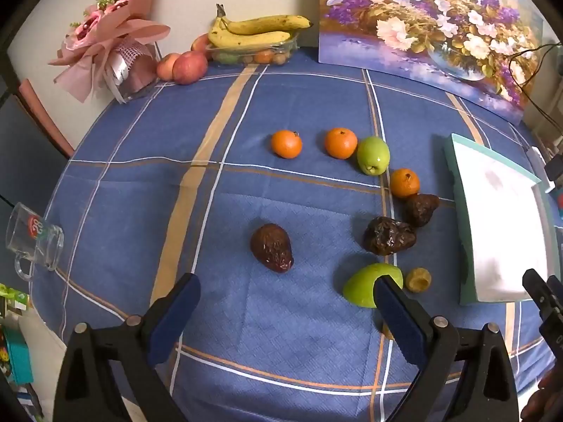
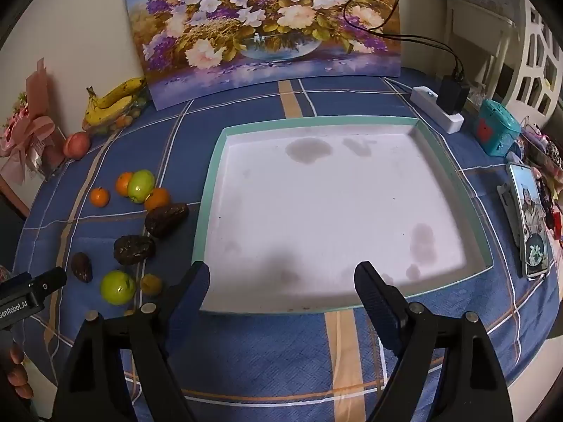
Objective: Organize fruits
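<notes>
- Three small round orange tangerines [image 1: 286,144] [image 1: 340,142] [image 1: 404,183], loose on the cloth, far row.
- Far green apple [image 1: 373,155], touching the middle tangerine.
- Three wrinkled dark-brown fruits: one apart at left [image 1: 271,247], two right [image 1: 388,235] [image 1: 421,209].
- Near green apple [image 1: 366,288]; small yellow-brown dried fruit [image 1: 417,280] just beside it.
- Shallow white tray with teal rim [image 2: 214,161], right of the fruit, stained, holding nothing.

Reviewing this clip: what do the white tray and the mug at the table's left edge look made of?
Tray: likely cardboard or thin board, matte white inside with grey stains soaked in, teal rim. Mug: clear glass, glossy; the cloth shows through it, printed logo on its side.
</notes>
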A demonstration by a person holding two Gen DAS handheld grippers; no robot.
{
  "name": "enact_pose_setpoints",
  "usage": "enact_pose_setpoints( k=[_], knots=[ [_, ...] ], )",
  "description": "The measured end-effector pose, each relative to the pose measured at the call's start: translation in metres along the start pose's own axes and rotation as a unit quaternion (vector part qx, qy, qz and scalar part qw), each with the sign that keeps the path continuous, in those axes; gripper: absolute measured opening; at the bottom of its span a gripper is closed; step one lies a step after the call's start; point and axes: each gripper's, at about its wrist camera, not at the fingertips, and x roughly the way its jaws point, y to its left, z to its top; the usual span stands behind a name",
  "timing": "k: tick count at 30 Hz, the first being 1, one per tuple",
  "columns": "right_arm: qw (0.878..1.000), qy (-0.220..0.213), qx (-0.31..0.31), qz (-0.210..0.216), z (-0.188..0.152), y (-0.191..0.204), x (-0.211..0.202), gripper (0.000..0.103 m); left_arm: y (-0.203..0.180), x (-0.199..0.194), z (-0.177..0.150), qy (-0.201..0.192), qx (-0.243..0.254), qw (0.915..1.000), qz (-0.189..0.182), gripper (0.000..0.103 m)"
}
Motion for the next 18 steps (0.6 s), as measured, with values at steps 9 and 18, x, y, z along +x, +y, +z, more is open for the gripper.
enact_pose_setpoints(
  k=[9,18],
  knots=[
    [1.0,0.004,-0.01,-0.008,-0.007,0.018,-0.001,0.085,0.001,0.001,-0.004,-0.002,0.01,0.9999,0.004,0.1],
    [1.0,0.01,-0.003,-0.014,0.003,0.019,-0.005,0.085,-0.002,-0.001,-0.001,0.001,0.007,1.0,0.002,0.1]
  ],
)
